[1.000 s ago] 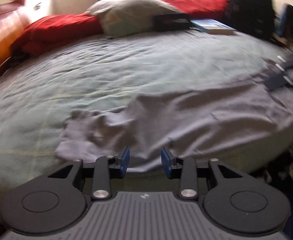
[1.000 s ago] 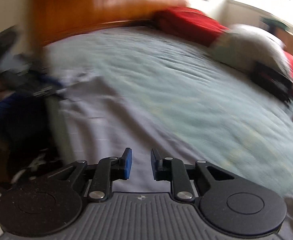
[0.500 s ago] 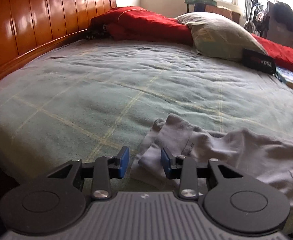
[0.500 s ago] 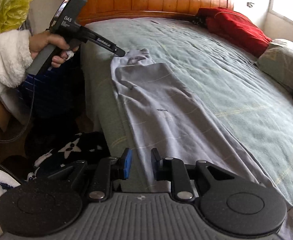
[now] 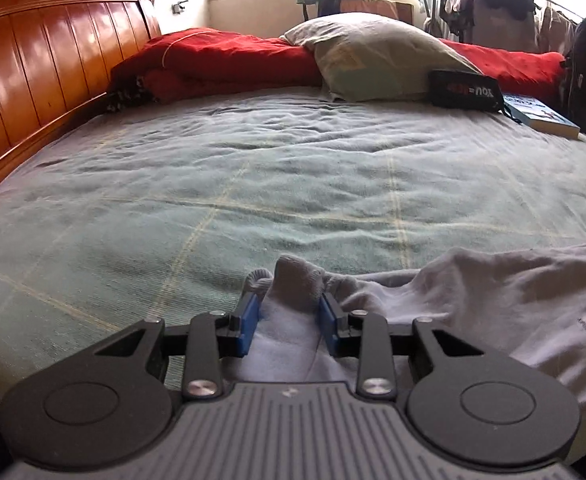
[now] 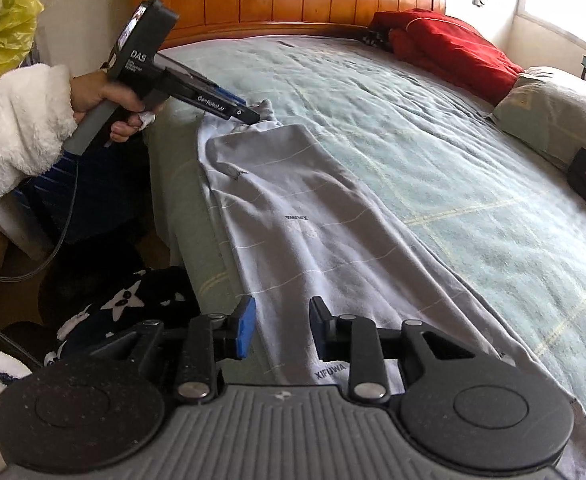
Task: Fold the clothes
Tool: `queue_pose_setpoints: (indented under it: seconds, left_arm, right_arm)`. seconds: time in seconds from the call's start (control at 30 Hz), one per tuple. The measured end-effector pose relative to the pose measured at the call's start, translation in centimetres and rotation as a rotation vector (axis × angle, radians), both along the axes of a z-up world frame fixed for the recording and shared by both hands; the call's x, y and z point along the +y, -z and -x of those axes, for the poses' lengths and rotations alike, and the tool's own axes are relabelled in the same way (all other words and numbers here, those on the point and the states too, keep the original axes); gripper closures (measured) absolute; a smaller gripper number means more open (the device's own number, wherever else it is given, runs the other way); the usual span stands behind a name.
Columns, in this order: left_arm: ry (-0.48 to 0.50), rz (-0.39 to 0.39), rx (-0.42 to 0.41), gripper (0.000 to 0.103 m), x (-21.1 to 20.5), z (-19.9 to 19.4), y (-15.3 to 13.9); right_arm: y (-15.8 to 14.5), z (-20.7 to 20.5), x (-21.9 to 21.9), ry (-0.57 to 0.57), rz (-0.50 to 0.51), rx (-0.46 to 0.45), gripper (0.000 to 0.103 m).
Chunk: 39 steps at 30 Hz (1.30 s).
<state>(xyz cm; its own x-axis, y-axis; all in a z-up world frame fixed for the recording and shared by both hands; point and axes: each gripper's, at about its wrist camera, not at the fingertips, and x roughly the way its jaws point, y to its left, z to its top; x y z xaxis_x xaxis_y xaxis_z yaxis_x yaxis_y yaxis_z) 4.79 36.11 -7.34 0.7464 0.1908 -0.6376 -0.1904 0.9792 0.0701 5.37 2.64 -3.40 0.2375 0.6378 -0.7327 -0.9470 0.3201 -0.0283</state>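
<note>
A long light-grey garment [image 6: 293, 208] lies stretched along the near edge of the green bed [image 6: 413, 140]. My left gripper [image 5: 289, 320] is at its far end, where a bunched grey fold [image 5: 295, 280] fills the gap between the blue pads [image 5: 249, 324]. Those jaws are closing and both pads touch the cloth. The right wrist view shows the same left gripper [image 6: 253, 116] held by a hand in a white fleece sleeve [image 6: 17, 132], tip on the garment's corner. My right gripper [image 6: 279, 328] hovers over the garment's near end, jaws opening, pads clear of the cloth.
A wooden headboard [image 5: 33, 64] borders the bed's left side. Red blankets [image 5: 221, 60], a pillow [image 5: 377, 56], a black pouch [image 5: 465, 90] and a book [image 5: 541, 114] lie at the far end. A yellow bag [image 6: 1, 16] and dark star-patterned cloth [image 6: 125, 304] are beside the bed.
My left gripper swung to the garment's end and moved onto it; a fold now sits between its pads. The right gripper's jaws have widened over the near end.
</note>
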Motion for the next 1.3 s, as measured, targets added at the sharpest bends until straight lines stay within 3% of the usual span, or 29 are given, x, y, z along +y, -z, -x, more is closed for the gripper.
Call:
queue_pose_setpoints:
  seconds: [0.1,0.2,0.27,0.33,0.37,0.43,0.57,0.77,0.87,0.9,0.93,1.1,1.2,1.3]
  left_arm:
    - [0.016,-0.001,0.002,0.073,-0.3,0.3,0.0]
    - [0.023,0.001,0.003,0.084,-0.3,0.3,0.0]
    - [0.028,0.003,0.004,0.084,-0.4,0.4,-0.1]
    - [0.032,0.005,0.005,0.073,-0.4,0.4,-0.1]
    - [0.034,0.006,0.006,0.063,-0.4,0.4,-0.1]
    - [0.039,0.008,0.007,0.069,-0.5,0.5,-0.1]
    - [0.048,0.011,0.009,0.093,-0.6,0.6,-0.2]
    - [-0.003,0.006,-0.054,0.096,-0.6,1.6,-1.6]
    - [-0.034,0.037,-0.032,0.095,0.2,1.3,-1.4]
    - [-0.045,0.042,-0.022,0.086,0.4,1.2,-1.3]
    - [-0.057,0.034,-0.014,0.084,0.5,1.1,-1.2]
    - [-0.128,-0.02,-0.095,0.073,1.0,2.5,-3.1]
    - [-0.131,-0.036,-0.117,0.072,1.0,3.8,-4.2]
    - [-0.124,0.037,-0.109,0.071,0.7,5.2,-4.4]
  right_arm:
    - [0.0,-0.3,-0.3,0.016,-0.003,0.003,0.066]
    - [-0.1,-0.5,-0.5,0.028,-0.009,0.009,0.063]
    - [-0.2,-0.5,-0.6,0.034,-0.015,0.006,0.06]
    - [-0.3,-0.5,-0.8,0.038,-0.021,0.005,0.055]
    - [-0.3,-0.5,-0.8,0.04,-0.024,0.005,0.055]
    - [-0.4,-0.4,-0.9,0.042,-0.027,0.006,0.054]
    - [-0.4,-0.4,-1.0,0.051,-0.027,0.003,0.054]
    - [-0.5,-0.5,-1.4,0.07,-0.034,0.0,0.054]
    - [-0.6,-0.6,-1.5,0.076,-0.035,-0.001,0.053]
    - [-0.6,-0.7,-1.6,0.078,-0.035,-0.002,0.053]
    - [-0.6,-0.7,-1.6,0.079,-0.035,-0.002,0.052]
    - [-0.6,-0.7,-1.8,0.084,-0.034,-0.004,0.048]
    - [-0.6,-0.8,-2.0,0.091,-0.039,-0.001,0.048]
    - [-0.6,-1.0,-2.1,0.098,-0.045,0.003,0.048]
